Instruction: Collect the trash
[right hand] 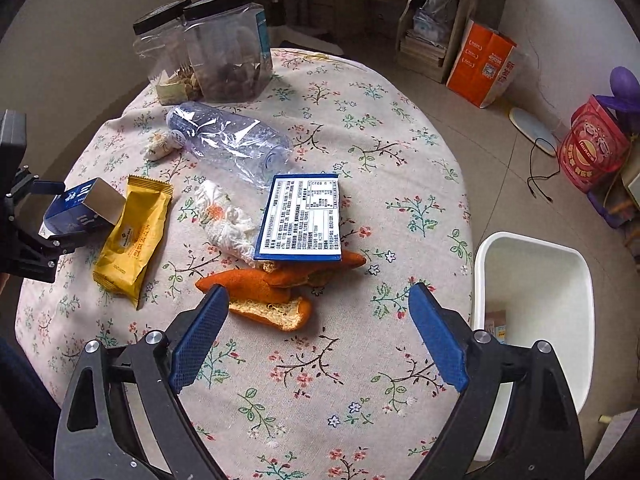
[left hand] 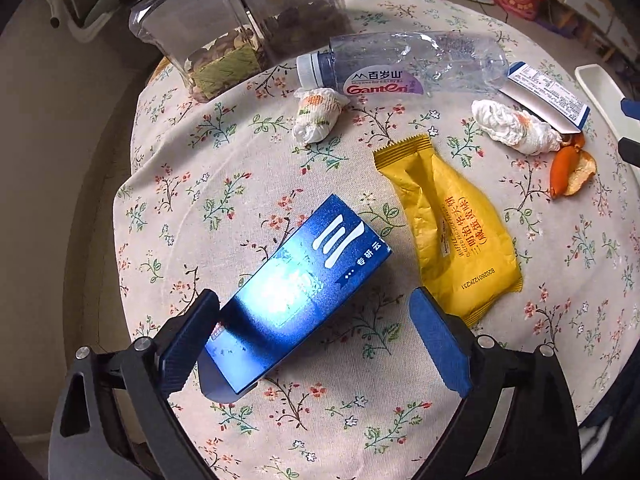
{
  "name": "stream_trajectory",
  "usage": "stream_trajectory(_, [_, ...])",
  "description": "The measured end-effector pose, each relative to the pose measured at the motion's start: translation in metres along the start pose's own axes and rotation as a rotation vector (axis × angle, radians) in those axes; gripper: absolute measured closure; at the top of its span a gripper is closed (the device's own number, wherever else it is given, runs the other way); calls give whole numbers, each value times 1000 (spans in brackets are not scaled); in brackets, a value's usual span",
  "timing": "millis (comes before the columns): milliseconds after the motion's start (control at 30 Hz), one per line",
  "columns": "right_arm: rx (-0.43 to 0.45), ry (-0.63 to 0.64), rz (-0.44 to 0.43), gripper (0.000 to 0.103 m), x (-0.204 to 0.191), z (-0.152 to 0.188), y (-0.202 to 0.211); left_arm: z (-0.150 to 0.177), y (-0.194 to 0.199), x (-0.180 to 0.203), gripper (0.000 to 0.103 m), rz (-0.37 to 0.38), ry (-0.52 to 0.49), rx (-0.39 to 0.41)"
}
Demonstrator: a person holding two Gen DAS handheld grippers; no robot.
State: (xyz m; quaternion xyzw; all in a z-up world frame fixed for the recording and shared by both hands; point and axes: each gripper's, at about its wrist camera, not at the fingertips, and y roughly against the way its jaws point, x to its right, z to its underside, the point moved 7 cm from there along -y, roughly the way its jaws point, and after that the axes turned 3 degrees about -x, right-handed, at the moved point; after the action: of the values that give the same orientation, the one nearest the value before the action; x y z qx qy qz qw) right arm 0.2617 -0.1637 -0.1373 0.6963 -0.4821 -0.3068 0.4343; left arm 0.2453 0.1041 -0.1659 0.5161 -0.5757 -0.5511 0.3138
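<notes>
Our left gripper (left hand: 314, 336) stands wide, with the blue box (left hand: 298, 296) lying between its fingers: the near end of the box sits against the left finger, while a clear gap remains to the right one. From the right wrist view the box looks lifted at one end rather than flat on the tablecloth (right hand: 360, 128), though we cannot tell how much of it rests on the cloth. To take it well, we judge that we should centre the box between the pads before closing, so the fingers meet its two long faces squarely and it does not pivot out. The cardboard looks light and glossy, so a firm but gentle squeeze should do; too hard and it may crush.

Just beyond our right finger lies the yellow wrapper (left hand: 448, 232), close enough that closing could pinch its corner, so we keep the finger on the box side of it.

Our right gripper (right hand: 320, 336) is also wide and holds nothing. The orange peel (right hand: 272, 292) lies just ahead of its left finger, with a white printed packet (right hand: 302, 218) partly over the peel's far end and a crumpled tissue (right hand: 224, 220) beside that. The white bin (right hand: 536, 280) stands off to its right, beside the table, so the box will have to travel across to reach it.
</notes>
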Motion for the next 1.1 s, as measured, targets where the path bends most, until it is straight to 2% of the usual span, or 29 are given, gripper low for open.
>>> stream_trajectory(67, [-8,7,10,16,1,-1,-4,0,-12,1,11,58,26,-42])
stream_trajectory(100, [-10,11,16,16,1,-2,-5,1,-17,0,12,48,33,-56])
stream_trajectory(167, [-9,16,19,16,2,-4,-6,3,-24,-2,30,50,34,-81])
stream_trajectory(200, [-8,15,18,16,3,-5,-6,4,-27,-3,49,68,49,-93])
stream_trajectory(233, [-7,12,15,16,4,-6,-6,5,-27,-5,62,94,70,-96])
stream_trajectory(467, [-6,7,5,16,3,-20,-16,-6,8,-6,63,176,160,25])
stream_trajectory(633, [-32,25,29,16,-3,-23,-34,-14,19,-4,63,223,200,72])
stream_trajectory(667, [-42,23,26,19,-3,-21,-37,-15,19,-5,63,229,208,76])
stream_trajectory(700, [-52,26,16,26,-5,-19,-40,-16,21,-6,63,234,215,83])
stream_trajectory(733, [-62,31,0,48,-7,-18,-42,-18,23,-6,63,242,223,92])
stream_trajectory(767, [-72,27,-10,49,-9,-17,-42,-19,26,-6,63,252,231,103])
stream_trajectory(900, [1,1,-31,50,-9,-24,-14,-24,40,-8,63,272,259,153])
stream_trajectory(1100, [107,-90,-105,50,12,-31,31,-31,59,-14,63,353,332,225])
